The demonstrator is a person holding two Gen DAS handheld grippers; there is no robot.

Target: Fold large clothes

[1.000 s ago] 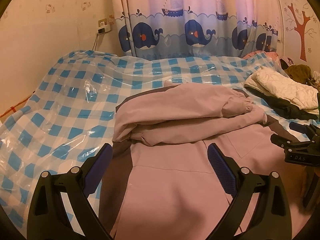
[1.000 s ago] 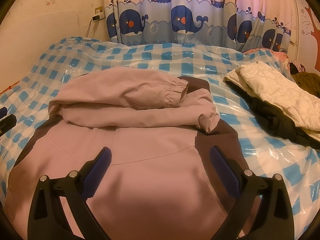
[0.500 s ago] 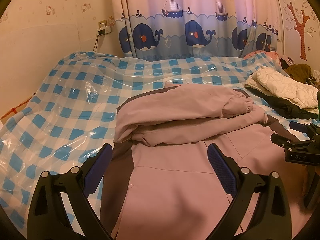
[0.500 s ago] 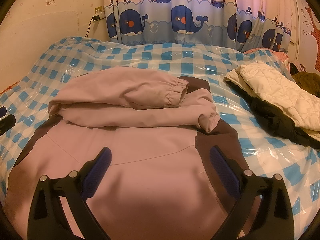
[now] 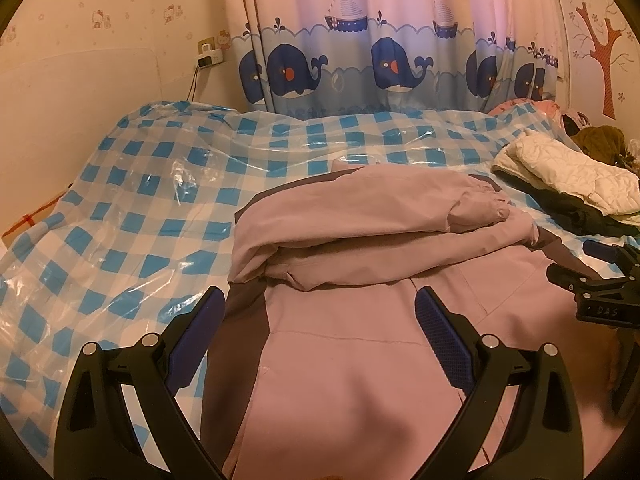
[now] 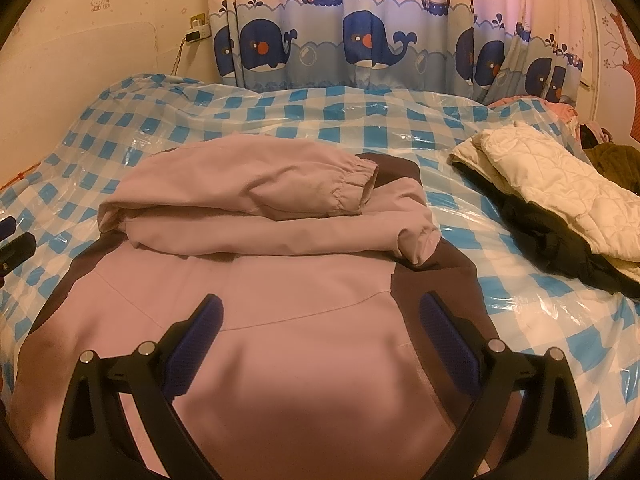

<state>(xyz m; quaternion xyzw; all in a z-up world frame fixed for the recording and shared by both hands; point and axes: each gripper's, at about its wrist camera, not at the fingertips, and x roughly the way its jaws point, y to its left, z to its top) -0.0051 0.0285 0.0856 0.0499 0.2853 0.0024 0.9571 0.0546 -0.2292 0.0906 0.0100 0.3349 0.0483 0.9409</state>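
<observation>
A pale pink jacket (image 5: 344, 360) with dark brown side panels lies flat on the bed, both sleeves folded across its upper part. My left gripper (image 5: 318, 312) hovers open over its left side, nothing between the blue pads. In the right wrist view the same jacket (image 6: 280, 340) fills the foreground, its sleeves (image 6: 256, 208) stacked crosswise, one elastic cuff pointing right. My right gripper (image 6: 320, 316) hangs open over the jacket's right half, empty. The right gripper's black body (image 5: 600, 292) shows at the right edge of the left wrist view.
A blue-and-white checked plastic sheet (image 5: 132, 216) covers the bed. A cream quilted garment (image 6: 560, 204) on a dark one (image 6: 552, 248) lies at the right. A whale-print curtain (image 5: 380, 52) hangs behind. A wall socket with a cable (image 5: 208, 56) is at the back left.
Both grippers have drifted back and up very slightly; the jacket sits a touch lower in view. Jaws stay open and the jacket has not moved.
</observation>
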